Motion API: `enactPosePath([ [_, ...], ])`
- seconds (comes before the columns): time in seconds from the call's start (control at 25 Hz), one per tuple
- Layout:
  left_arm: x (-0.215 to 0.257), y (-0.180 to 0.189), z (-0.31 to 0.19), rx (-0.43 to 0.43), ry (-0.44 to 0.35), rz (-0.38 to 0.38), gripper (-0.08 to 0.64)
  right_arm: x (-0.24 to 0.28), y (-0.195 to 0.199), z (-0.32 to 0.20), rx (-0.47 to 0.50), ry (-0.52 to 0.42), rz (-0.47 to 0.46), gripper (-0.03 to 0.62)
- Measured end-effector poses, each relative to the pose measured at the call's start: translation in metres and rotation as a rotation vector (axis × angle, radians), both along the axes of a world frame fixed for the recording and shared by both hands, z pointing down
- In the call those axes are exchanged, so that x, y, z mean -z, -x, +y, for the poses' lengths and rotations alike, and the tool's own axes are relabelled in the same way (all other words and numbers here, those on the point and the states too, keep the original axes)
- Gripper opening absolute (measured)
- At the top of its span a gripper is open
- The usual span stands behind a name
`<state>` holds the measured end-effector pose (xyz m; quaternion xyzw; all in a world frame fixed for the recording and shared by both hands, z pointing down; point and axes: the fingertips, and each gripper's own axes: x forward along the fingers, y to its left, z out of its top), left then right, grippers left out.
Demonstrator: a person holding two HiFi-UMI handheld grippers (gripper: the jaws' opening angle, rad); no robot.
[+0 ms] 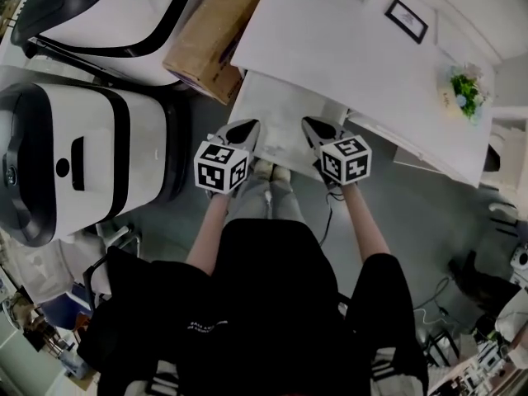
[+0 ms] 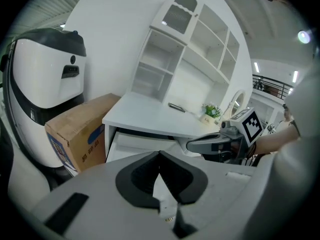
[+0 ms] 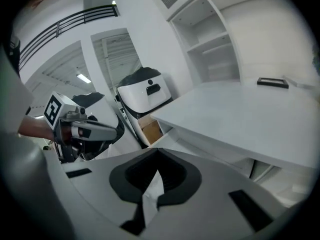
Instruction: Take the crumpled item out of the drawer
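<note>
A white drawer [image 1: 285, 114] sits under the white desk top [image 1: 330, 48]. Only its pale front shows [image 2: 142, 143], and no crumpled item shows in any view. My left gripper [image 1: 246, 127] hovers just in front of the drawer's left part with its jaws together and nothing between them [image 2: 160, 154]. My right gripper [image 1: 310, 125] is level with it at the drawer's right part, also shut and empty [image 3: 158, 152]. Each gripper shows in the other's view: the right gripper [image 2: 192, 145] and the left gripper [image 3: 117, 130].
A cardboard box [image 1: 216, 35] stands on the floor left of the desk, beside two large white-and-black machines [image 1: 82, 163]. On the desk are a small dark frame [image 1: 407, 20] and a potted plant [image 1: 464, 89]. White shelving [image 2: 190, 49] rises behind the desk.
</note>
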<state>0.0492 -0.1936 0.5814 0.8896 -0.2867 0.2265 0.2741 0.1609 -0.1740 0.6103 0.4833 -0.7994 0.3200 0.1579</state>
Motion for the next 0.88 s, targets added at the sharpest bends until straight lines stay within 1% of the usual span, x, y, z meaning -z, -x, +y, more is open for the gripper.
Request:
enactPosePath([
  [0.28,-0.025,-0.011,-0.012,-0.041,0.091,0.0,-0.003,-0.062,0.006,-0.017,0.061,0.142,-0.004,-0.008],
  [0.44,-0.035,-0.013,-0.019,-0.036,0.118,-0.021,-0.003,-0.095,0.016,-0.015,0.136,0.227,0.005,-0.008],
  [0.52,-0.038,-0.016,-0.021,-0.04,0.126,-0.019,-0.002,-0.111,0.02,-0.016,0.165,0.266,0.007,-0.008],
  [0.64,-0.043,-0.022,-0.02,-0.057,0.139,-0.017,-0.003,-0.134,0.025,-0.016,0.21,0.304,0.034,-0.006],
  [0.68,-0.045,-0.023,-0.018,-0.065,0.142,-0.021,-0.003,-0.141,0.026,-0.015,0.222,0.317,0.038,0.002],
  [0.72,-0.047,-0.024,-0.017,-0.075,0.142,-0.027,-0.002,-0.147,0.027,-0.013,0.231,0.332,0.038,0.036],
  [0.76,-0.049,-0.025,-0.016,-0.084,0.141,-0.033,-0.002,-0.153,0.029,-0.012,0.238,0.348,0.036,0.052],
  [0.8,-0.05,-0.026,-0.016,-0.091,0.139,-0.035,-0.002,-0.159,0.03,-0.01,0.243,0.363,0.033,0.055],
  [0.88,-0.051,-0.027,-0.017,-0.094,0.139,-0.031,-0.003,-0.17,0.033,-0.008,0.254,0.389,0.032,0.086],
])
